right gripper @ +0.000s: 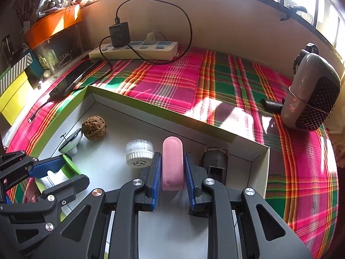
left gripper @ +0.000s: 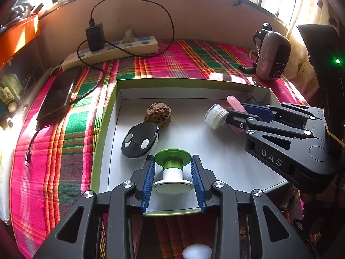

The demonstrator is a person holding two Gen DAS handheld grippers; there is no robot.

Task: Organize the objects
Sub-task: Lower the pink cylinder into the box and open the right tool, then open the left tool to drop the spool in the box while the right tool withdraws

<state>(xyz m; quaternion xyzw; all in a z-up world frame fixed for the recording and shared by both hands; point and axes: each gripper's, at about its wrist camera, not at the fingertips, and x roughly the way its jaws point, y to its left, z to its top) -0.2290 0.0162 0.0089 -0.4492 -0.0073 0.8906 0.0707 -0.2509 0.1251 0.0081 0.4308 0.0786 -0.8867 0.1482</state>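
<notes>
A shallow white box with a green rim (left gripper: 107,116) (right gripper: 215,132) lies on the plaid cloth. My left gripper (left gripper: 172,161) is shut on a green-and-white spool-shaped object (left gripper: 172,168) that rests on the box floor; it also shows in the right wrist view (right gripper: 69,168). My right gripper (right gripper: 172,157) (left gripper: 235,112) is shut on a pink rounded bar (right gripper: 172,161) (left gripper: 236,104) over the box's right part. Loose in the box are a brown walnut (left gripper: 158,114) (right gripper: 94,127), a black-and-white round gadget (left gripper: 140,142) (right gripper: 72,143), a small white-capped jar (left gripper: 215,115) (right gripper: 139,153) and a dark object (right gripper: 214,161) in the corner.
A power strip (left gripper: 116,49) (right gripper: 133,50) with a black charger and looping cable lies at the back. A dark phone (left gripper: 57,95) (right gripper: 73,79) lies left of the box. A grey mesh-fronted device (left gripper: 272,56) (right gripper: 312,99) stands at the right. Shelves with clutter are at the left.
</notes>
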